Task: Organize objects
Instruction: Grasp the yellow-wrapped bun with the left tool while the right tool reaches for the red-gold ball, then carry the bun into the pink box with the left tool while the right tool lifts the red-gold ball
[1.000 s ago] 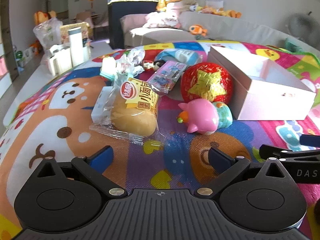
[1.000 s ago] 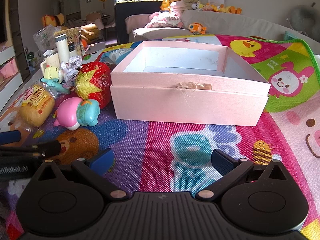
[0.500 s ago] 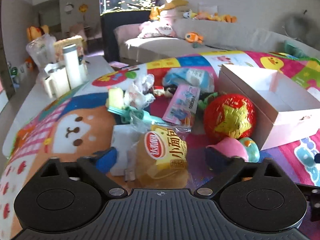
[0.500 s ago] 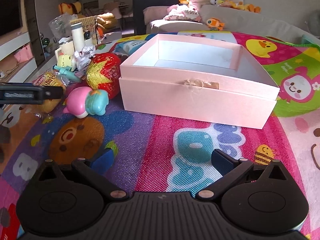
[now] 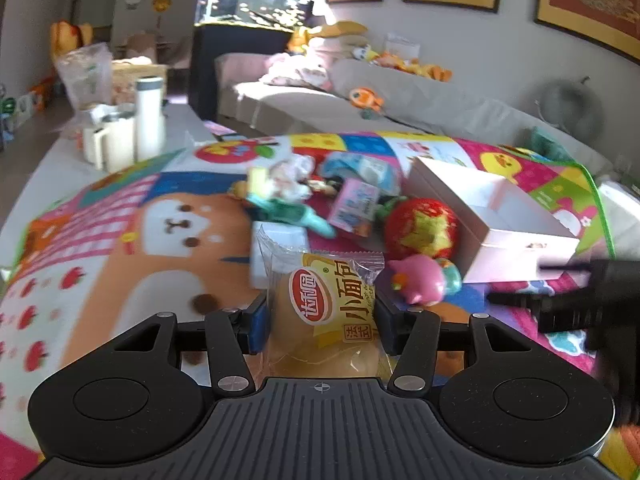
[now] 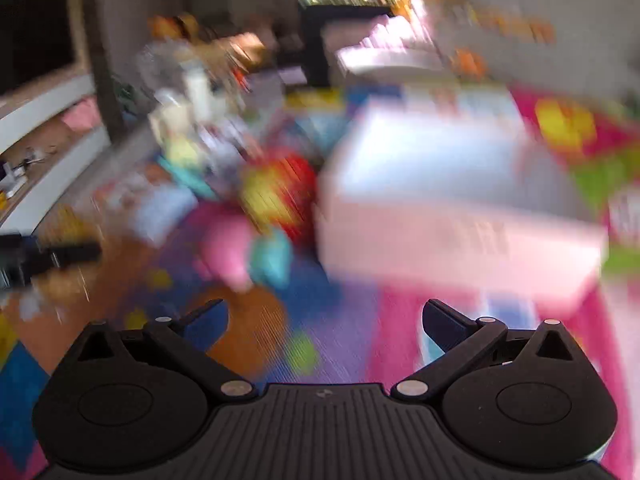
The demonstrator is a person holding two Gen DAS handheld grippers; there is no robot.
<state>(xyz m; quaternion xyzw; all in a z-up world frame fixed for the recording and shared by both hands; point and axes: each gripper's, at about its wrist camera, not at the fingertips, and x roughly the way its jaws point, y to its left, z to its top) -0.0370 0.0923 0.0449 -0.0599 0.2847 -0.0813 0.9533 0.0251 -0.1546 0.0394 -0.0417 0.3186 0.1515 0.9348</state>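
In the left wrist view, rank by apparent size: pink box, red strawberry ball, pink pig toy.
1. pink box
2. red strawberry ball
3. pink pig toy
The box lies farthest back yet looks largest, so the order seems reliable.

Play mat point(image 5: 120, 216) showing a cartoon bear amid pink checks and bright patches; bun packet point(image 5: 320, 312) wearing yellow with a red oval logo; ball point(image 5: 420, 226) glowing red with a yellow star; box point(image 5: 516, 248) showing pale pink; toy point(image 5: 420, 284) showing pink and teal.
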